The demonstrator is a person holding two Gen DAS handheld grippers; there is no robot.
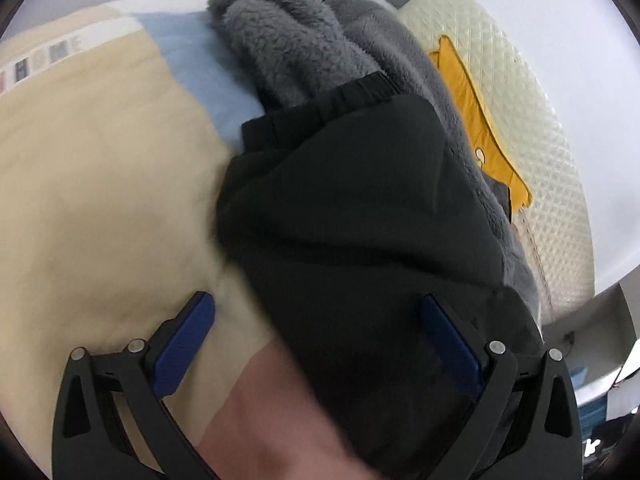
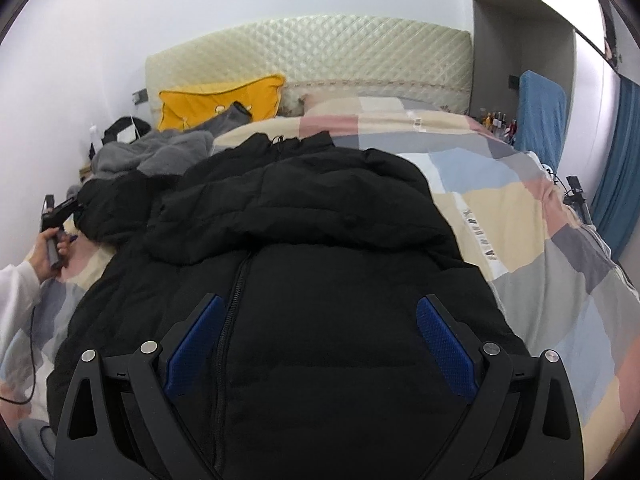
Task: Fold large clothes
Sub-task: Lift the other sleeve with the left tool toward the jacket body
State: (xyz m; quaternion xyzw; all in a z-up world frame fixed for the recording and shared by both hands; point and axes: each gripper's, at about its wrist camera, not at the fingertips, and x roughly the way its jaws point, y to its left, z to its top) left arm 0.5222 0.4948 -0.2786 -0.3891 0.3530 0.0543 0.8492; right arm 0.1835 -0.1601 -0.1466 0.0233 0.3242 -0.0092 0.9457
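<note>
Nearest to the right claw [image 2: 318, 344], its two blue fingers [image 2: 444, 354] are spread wide and grip nothing; the black puffer jacket [image 2: 320, 264] lies directly under and between them, front side up, with the zipper [image 2: 236, 292] running just beside the left finger. A little ahead of this claw the hood [image 2: 304, 200] is laid over the chest, and beyond it the collar end points to the headboard [image 2: 308, 52]. The jacket rests on the patchwork duvet [image 2: 520, 240], which spreads to the right of the claw.

The left claw [image 1: 318, 342] is also spread and empty. Between its fingers, slightly to the right, lies one black sleeve [image 1: 360, 208], and the elastic cuff [image 1: 320, 104] is ahead of it. The picture is blurred here, so I cannot tell if the claw touches the cloth. Farther ahead a grey fleece garment [image 1: 280, 44] is heaped, and far to the right stand a yellow pillow [image 1: 472, 120] and the headboard. In the right wrist view the person's left hand [image 2: 48, 248] holds that tool at the far left, beside the outstretched sleeve.

In my judgement the folding is at an early stage: the jacket is spread flat, maybe with the hood turned in, but the sleeves and the body are not yet folded. The fleece seems to wait for its turn.
</note>
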